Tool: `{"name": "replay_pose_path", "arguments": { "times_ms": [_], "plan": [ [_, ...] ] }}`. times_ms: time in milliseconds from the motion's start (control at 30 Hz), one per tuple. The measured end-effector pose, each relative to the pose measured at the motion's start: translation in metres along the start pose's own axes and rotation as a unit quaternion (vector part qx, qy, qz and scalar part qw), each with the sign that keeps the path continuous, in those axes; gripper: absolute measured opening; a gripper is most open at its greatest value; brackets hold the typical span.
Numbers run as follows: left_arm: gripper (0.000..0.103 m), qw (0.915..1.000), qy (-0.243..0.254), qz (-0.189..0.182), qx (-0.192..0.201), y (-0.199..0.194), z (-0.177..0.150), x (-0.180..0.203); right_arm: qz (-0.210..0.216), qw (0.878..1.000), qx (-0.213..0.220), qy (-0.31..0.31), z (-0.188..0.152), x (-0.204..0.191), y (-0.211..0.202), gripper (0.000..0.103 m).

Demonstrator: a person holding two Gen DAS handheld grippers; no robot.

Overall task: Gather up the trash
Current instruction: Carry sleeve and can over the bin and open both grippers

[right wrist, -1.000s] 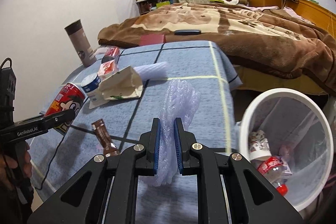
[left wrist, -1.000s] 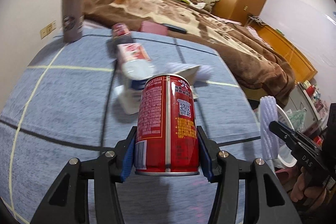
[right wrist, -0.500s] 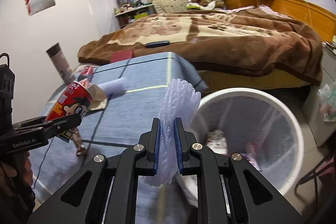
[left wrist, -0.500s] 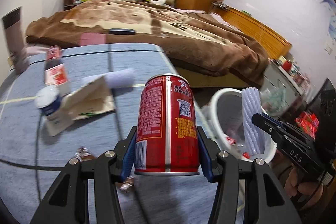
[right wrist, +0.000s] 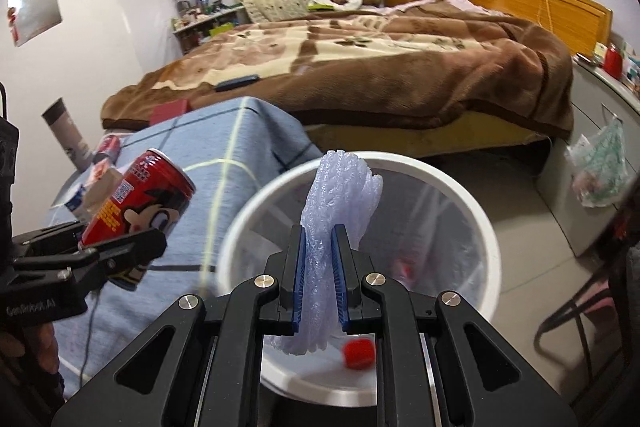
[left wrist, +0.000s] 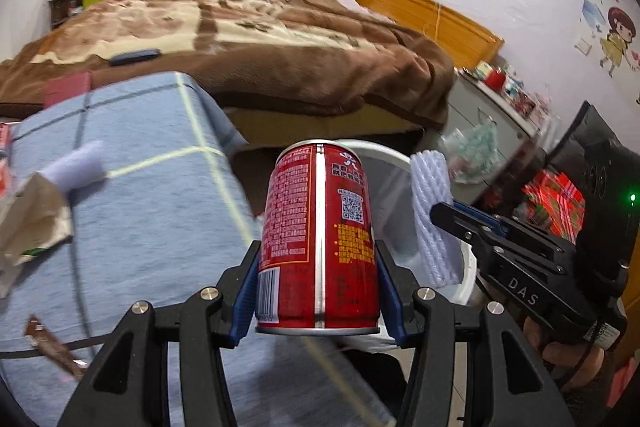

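Red metal up close: the left gripper [left wrist: 318, 287] has its blue-padded fingers [left wrist: 245, 297] clenched on a red can [left wrist: 320, 243], upright, barcode and QR code facing the left wrist camera, small print too fine to read. Only the right wrist view shows the can's other face, a cartoon character, plus "GenRobot.AI" on the left tool. The right gripper [right wrist: 319, 277] pinches a pale lilac foam net [right wrist: 336, 223] tight, hanging over the white trash bin [right wrist: 486, 223], red scraps inside. From the left view, "DAS" reads on the right tool, held by a hand [left wrist: 568, 355]. Left behind on the blue checked tabletop [left wrist: 144, 227]: a brown wrapper [left wrist: 54, 349] and torn paper bag [left wrist: 32, 223]. Farther off, a brown-blanketed bed [right wrist: 360, 67].
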State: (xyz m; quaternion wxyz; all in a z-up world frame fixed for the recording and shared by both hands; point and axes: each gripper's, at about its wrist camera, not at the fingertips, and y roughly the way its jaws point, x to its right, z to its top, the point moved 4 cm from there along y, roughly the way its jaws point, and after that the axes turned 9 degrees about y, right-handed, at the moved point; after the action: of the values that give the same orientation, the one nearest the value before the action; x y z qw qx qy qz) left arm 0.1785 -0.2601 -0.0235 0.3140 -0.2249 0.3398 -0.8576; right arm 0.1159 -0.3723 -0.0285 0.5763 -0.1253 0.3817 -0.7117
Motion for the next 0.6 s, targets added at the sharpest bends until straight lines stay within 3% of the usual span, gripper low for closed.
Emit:
{"name": "replay_pose_path", "arguments": {
  "times_ms": [167, 533, 600],
  "plan": [
    [0.054, 0.9995, 0.013, -0.018, -0.020, 0.022, -0.002, 0.020, -0.022, 1.000, -0.014, 0.015, -0.003, 0.018, 0.009, 0.014],
    [0.055, 0.9992, 0.028, 0.004, -0.028, 0.034, 0.000, 0.033, -0.043, 0.998, -0.026, 0.027, -0.005, 0.042, 0.016, 0.015],
    [0.062, 0.9991, 0.033, 0.011, -0.025, 0.032, 0.003, 0.033, -0.049, 0.998, -0.030, 0.026, -0.005, 0.044, 0.017, 0.016]
  ]
}}
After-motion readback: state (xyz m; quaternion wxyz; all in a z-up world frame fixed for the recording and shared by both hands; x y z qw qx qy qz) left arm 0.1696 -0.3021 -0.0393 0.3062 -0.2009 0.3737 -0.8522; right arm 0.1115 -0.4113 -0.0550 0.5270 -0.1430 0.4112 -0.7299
